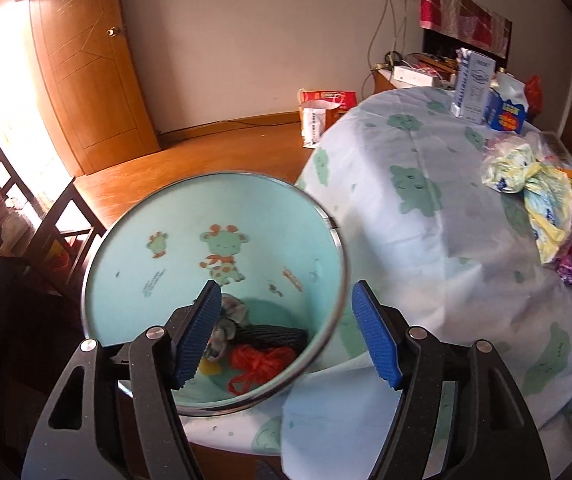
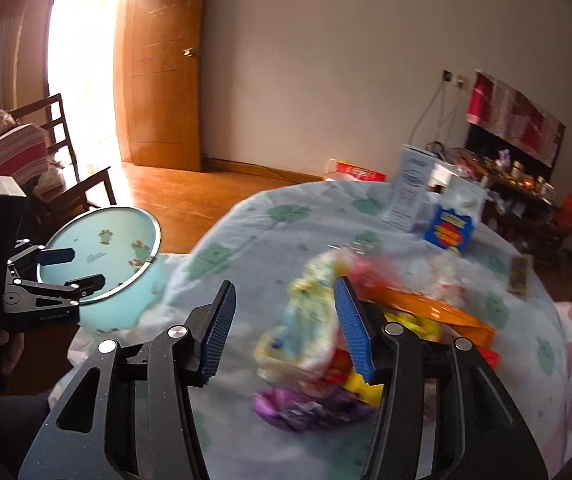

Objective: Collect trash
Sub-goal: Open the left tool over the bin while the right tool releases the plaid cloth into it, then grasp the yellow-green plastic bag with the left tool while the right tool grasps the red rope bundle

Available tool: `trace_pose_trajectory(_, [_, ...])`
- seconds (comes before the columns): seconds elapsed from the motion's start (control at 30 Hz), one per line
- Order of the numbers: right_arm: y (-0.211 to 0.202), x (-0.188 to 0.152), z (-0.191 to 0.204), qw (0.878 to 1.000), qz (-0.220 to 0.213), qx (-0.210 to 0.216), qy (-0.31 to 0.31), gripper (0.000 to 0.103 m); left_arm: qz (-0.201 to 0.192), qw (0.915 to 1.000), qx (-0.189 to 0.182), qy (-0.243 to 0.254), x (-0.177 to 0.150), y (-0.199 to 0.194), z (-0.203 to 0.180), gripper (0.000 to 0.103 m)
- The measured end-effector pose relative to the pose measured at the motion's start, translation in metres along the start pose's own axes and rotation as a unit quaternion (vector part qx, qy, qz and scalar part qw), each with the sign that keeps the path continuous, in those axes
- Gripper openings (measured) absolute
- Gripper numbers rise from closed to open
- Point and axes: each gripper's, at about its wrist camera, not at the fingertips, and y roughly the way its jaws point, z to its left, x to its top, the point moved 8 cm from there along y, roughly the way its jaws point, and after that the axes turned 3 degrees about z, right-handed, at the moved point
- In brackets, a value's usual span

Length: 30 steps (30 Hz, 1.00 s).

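Observation:
A light-blue trash bin (image 1: 190, 240) with cartoon prints and a metal rim stands beside the round table; it also shows in the right wrist view (image 2: 98, 248). Inside lie a red string bundle (image 1: 260, 362), a dark wrapper and a crumpled piece. My left gripper (image 1: 286, 336) is open and empty above the bin's mouth. A pile of wrappers lies on the table: a yellow-white crumpled bag (image 2: 305, 332), a purple wrapper (image 2: 305, 408) and an orange packet (image 2: 437, 312). My right gripper (image 2: 282, 332) is open above the pile's left edge, holding nothing.
The table carries a pale cloth with green prints (image 1: 425, 208). A white carton (image 2: 409, 188) and a blue snack box (image 2: 451, 228) stand at its far side. A wooden chair (image 2: 66, 152) stands left, paper bags (image 1: 321, 112) sit on the floor by the wall.

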Motion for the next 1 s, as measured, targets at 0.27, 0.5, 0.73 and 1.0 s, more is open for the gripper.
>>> trace_pose_trajectory(0.27, [-0.031,-0.070,-0.117,0.991,0.033,-0.095,0.083,0.057,-0.023,0.9961,-0.065,0.055,0.021,-0.015,-0.104,0.067])
trace_pose_trajectory(0.5, [-0.039,-0.114,-0.153,0.986,0.040,-0.113,0.116,0.060,-0.039,0.9899,-0.103,0.089,0.028,-0.028,-0.170,0.068])
trace_pose_trajectory(0.73, [-0.035,-0.120,-0.157,0.986,0.033,-0.104,0.128,0.063,-0.038,0.9843,-0.119,0.124,0.025,-0.024,-0.207,0.067])
trace_pose_trajectory(1.0, [-0.032,-0.119,-0.142,0.988,0.029,-0.093,0.119,0.065,-0.018,0.9759,-0.176,0.128,0.022,-0.014,-0.213,0.016])
